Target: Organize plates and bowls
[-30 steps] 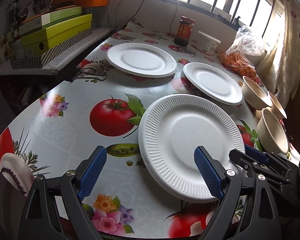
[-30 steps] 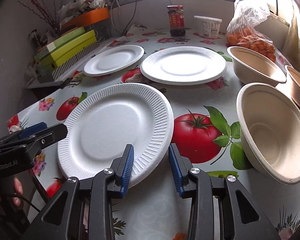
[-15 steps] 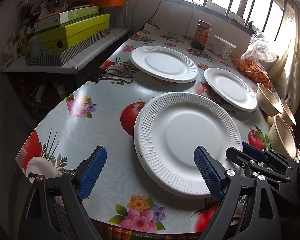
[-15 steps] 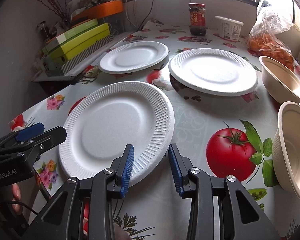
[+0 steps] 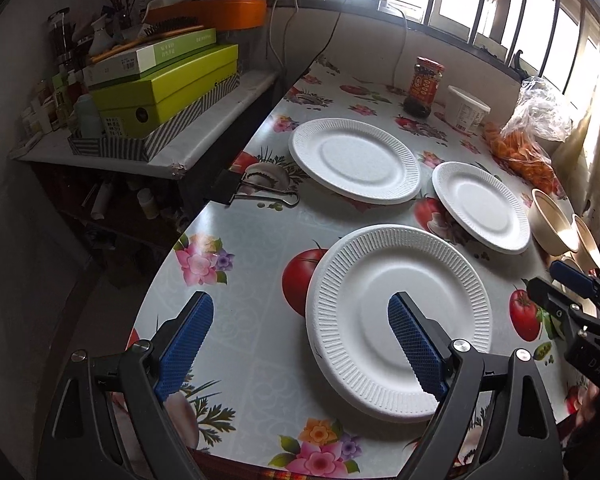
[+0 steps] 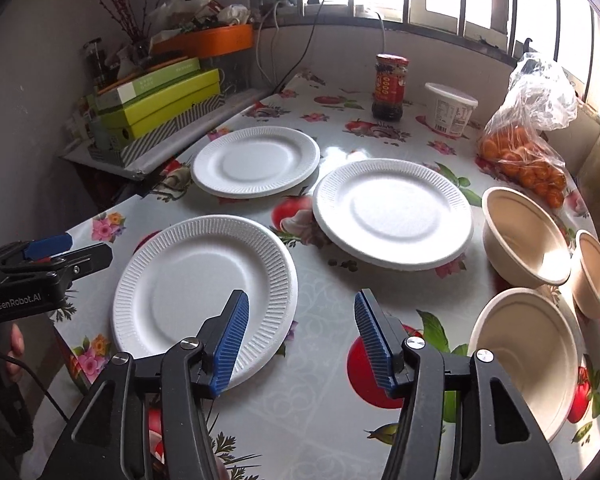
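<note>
Table (image 6: 332,412) w/ fruit-print cloth, read off the near plate (image 6: 204,292): left gripper (image 6: 72,248) just off its left rim, jaws wide apart, nothing betw. them; right gripper (image 6: 300,340) above its right rim, jaws opening, no pad on the plate. Beyond near plate: far-left plate (image 6: 256,162); to its right & back, middle plate (image 6: 392,218); further right 3 tan bowls – near bowl (image 6: 528,356), back bowl (image 6: 524,236), small bowl (image 6: 596,272) touching back bowl. Far behind: sauce jar (image 6: 390,88), white tub (image 6: 450,114), bag of oranges (image 6: 528,148).
</note>
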{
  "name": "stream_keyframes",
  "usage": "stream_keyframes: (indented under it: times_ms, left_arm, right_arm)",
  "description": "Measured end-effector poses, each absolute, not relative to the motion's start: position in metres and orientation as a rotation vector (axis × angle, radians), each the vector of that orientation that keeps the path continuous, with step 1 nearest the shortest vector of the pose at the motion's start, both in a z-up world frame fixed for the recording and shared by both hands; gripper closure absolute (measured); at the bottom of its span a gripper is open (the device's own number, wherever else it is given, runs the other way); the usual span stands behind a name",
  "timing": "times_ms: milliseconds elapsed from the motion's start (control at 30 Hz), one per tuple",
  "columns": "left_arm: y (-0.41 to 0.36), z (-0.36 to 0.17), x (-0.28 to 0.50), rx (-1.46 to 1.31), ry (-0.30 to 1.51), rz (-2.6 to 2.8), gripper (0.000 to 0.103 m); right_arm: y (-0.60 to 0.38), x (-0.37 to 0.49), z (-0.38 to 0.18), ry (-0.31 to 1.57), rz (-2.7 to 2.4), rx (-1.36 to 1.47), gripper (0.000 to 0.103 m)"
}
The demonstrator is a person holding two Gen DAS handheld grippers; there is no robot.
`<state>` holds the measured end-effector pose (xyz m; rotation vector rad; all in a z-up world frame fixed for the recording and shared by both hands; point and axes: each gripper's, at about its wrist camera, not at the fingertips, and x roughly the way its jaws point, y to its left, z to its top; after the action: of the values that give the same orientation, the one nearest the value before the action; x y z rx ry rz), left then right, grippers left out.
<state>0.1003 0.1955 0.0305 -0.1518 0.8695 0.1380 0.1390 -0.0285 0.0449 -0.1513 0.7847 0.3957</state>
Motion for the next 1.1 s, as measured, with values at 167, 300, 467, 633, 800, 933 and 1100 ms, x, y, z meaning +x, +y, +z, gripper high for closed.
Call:
stream_keyframes:
  times_ms: [167,300,467,633,800,933,1100]
  left_arm:
    - [0.200,0.045,0.110,-0.096,0.840,0.190,0.013]
    - [0.208,0.046,0.122,-0.114,0.862,0.226,0.013]
    - [0.216,0.046,0.137,-0.157,0.869,0.219,0.013]
    - [0.223,0.046,0.161,-0.179,0.881,0.232,0.013]
    - [0.232,0.048,0.183,-0.195,0.902,0.253,0.013]
    - [0.237,0.047,0.196,-0.200,0.904,0.267,0.013]
    - [0.239,0.037,0.213,-0.240,0.942,0.270,0.014]
  right_arm:
    - [-0.031,0.158,0.075,0.771,0.480,-0.141,0.033]
    - [-0.025,0.175,0.085,0.768,0.476,-0.212,0.033]
    - [-0.028,0.211,0.082,0.822,0.543,-0.220,0.033]
    - [-0.039,0.253,0.084,0.847,0.580,-0.226,0.033]
    - [-0.044,0.299,0.092,0.894,0.631,-0.233,0.033]
    - [-0.038,0.333,0.086,0.932,0.641,-0.251,0.033]
    - [-0.017,0.361,0.069,0.978,0.715,-0.273,0.039]
